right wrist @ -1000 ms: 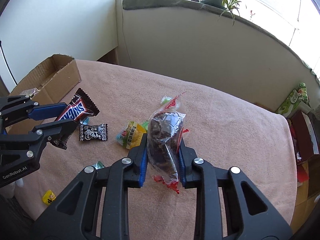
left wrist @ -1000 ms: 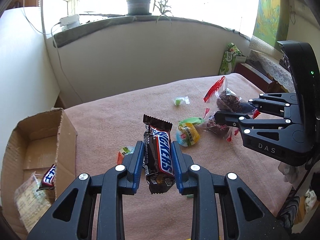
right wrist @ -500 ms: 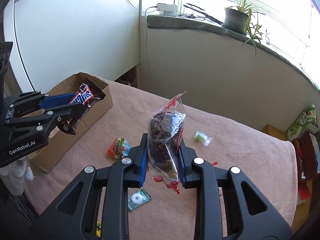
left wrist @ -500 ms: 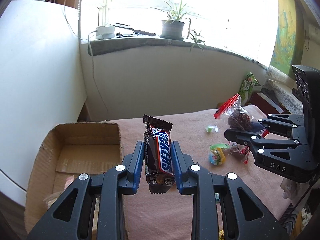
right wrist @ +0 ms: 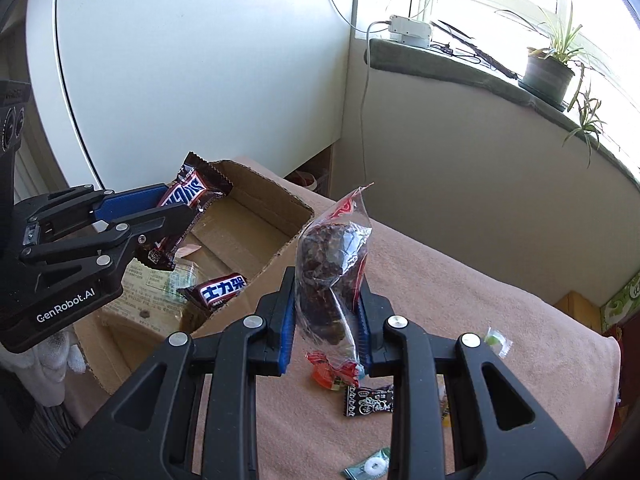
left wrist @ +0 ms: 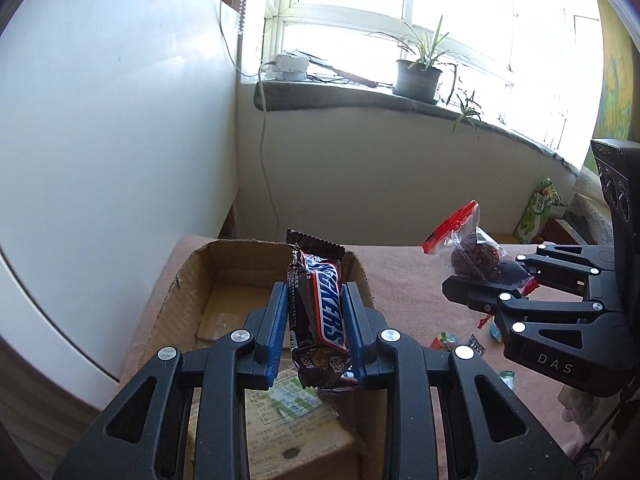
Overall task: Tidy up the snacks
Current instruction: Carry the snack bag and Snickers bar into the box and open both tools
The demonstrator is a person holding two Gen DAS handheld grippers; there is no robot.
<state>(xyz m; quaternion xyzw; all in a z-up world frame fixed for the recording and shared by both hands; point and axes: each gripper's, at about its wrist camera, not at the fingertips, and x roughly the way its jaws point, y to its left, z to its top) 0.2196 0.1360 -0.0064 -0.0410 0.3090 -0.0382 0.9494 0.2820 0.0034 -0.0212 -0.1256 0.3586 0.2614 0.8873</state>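
Observation:
My left gripper (left wrist: 316, 304) is shut on a brown Snickers bar (left wrist: 318, 312) and holds it upright over the open cardboard box (left wrist: 224, 256). It also shows in the right wrist view (right wrist: 168, 216), above the box (right wrist: 280, 200). My right gripper (right wrist: 326, 304) is shut on a clear bag of dark snacks with a red top (right wrist: 332, 264), held above the pink table beside the box's right wall. In the left wrist view that gripper (left wrist: 480, 284) and bag (left wrist: 476, 256) are at the right.
Inside the box lie a second chocolate bar (right wrist: 222, 290) and a printed packet (right wrist: 160, 284). Small wrapped sweets lie on the pink tablecloth (right wrist: 480, 280): a black packet (right wrist: 368, 398), a red one (right wrist: 332, 374), a green one (right wrist: 370, 466). A white wall stands to the left.
Both grippers have swung left with their snacks. The Snickers bar is now over the box, and the bag has come up next to the box's right wall.

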